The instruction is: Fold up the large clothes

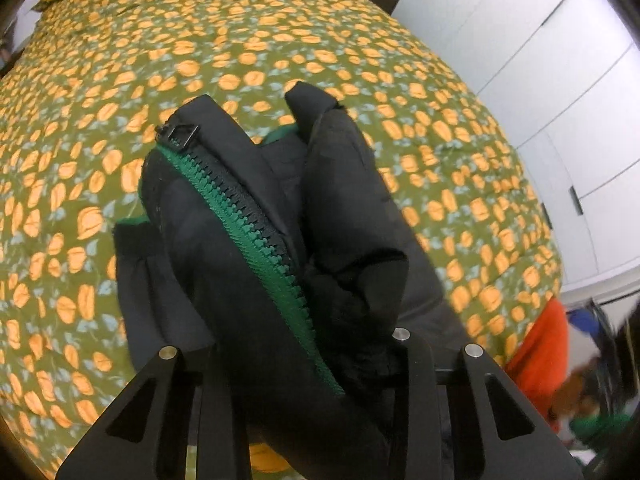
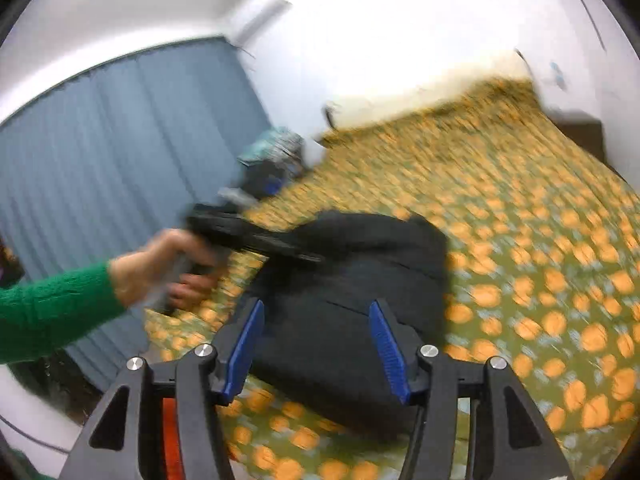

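Note:
A black padded jacket (image 1: 240, 260) with a green zipper (image 1: 256, 232) lies bunched on the bed. My left gripper (image 1: 304, 360) points steeply down with a thick fold of it filling the space between its fingers, so the pads are hidden. In the right wrist view a hand (image 2: 160, 264) in a green sleeve (image 2: 52, 312) holds that left gripper (image 2: 312, 256) on the jacket's (image 2: 360, 280) upper left part. My right gripper (image 2: 316, 348) stands open just before the jacket's near edge. Its blue pads (image 2: 244, 348) are apart and press on nothing.
The bed is covered by a green quilt with orange flowers (image 1: 240, 40). White wardrobe doors (image 1: 540, 80) stand on the right, with an orange cloth (image 1: 540, 352) below the bed's edge. A blue curtain (image 2: 100, 160) and bedside clutter (image 2: 272, 160) are beyond the bed.

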A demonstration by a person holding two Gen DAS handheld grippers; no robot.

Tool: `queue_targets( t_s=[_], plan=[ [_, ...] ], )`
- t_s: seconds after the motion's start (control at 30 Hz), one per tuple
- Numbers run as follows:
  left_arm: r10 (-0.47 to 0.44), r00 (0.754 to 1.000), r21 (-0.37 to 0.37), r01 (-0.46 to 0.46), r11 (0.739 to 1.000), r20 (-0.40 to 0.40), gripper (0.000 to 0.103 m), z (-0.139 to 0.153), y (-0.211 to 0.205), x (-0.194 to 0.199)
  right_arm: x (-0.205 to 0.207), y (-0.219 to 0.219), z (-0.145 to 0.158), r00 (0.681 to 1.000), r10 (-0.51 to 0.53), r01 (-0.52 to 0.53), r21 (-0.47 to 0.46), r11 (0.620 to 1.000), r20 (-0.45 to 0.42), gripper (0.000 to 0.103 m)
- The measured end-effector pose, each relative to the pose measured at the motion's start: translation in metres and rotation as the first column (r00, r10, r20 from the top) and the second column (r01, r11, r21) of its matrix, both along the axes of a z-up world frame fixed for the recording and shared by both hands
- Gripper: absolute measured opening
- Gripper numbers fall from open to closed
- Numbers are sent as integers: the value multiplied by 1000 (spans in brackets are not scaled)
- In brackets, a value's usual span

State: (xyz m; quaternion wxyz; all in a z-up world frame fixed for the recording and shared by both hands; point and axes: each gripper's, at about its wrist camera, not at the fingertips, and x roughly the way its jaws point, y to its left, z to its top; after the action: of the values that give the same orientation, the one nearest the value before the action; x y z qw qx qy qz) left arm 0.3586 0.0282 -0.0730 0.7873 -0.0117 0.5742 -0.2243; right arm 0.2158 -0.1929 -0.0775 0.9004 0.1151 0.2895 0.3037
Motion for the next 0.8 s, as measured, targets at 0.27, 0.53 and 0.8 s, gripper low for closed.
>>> queue_targets(
  t_s=[0.27, 0.53, 0.8],
  plan=[
    [30, 1000, 45, -30, 999, -8, 34, -20, 24, 11, 43, 68, -41, 981, 153, -154, 7, 988, -119, 40],
    [177, 982, 58, -173, 983, -71, 44, -74, 84, 22, 63, 165, -106, 921, 233, -277, -106, 955, -313, 33],
    [317, 936, -36, -326, 945, -154, 52, -129, 122, 32, 67, 208, -135, 926, 178, -258, -212, 943, -333, 23]
  ],
)
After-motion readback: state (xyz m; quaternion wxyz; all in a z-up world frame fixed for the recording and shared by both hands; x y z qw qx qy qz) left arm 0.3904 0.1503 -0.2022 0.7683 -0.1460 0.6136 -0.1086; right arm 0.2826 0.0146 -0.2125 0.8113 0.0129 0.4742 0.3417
